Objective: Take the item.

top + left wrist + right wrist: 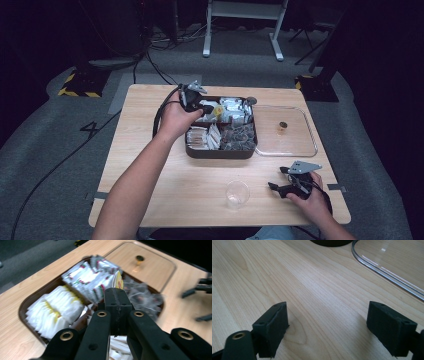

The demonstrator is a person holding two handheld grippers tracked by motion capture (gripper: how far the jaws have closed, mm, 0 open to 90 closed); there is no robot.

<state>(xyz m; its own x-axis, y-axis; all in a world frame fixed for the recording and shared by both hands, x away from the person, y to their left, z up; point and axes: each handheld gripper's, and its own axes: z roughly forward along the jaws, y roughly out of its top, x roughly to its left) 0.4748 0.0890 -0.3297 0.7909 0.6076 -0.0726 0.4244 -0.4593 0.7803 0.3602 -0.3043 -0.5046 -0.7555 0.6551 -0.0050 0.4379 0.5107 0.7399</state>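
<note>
Your left gripper (pixel 117 296) was clamped on a yellow sachet (pixel 118 281) above the brown tray (pixel 220 152); your right gripper (pixel 328 326) gaped wide over bare table (pixel 150 170) beside the clear lid's (pixel 387 272) edge.

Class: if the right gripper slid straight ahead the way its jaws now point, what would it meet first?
Probably the clear lid lying flat on the table. The open right gripper faces bare wood first, then the lid's rim; exact heading is uncertain.

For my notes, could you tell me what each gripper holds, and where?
The left gripper pinches a yellow packet by its lower edge; the right gripper holds nothing.
</note>
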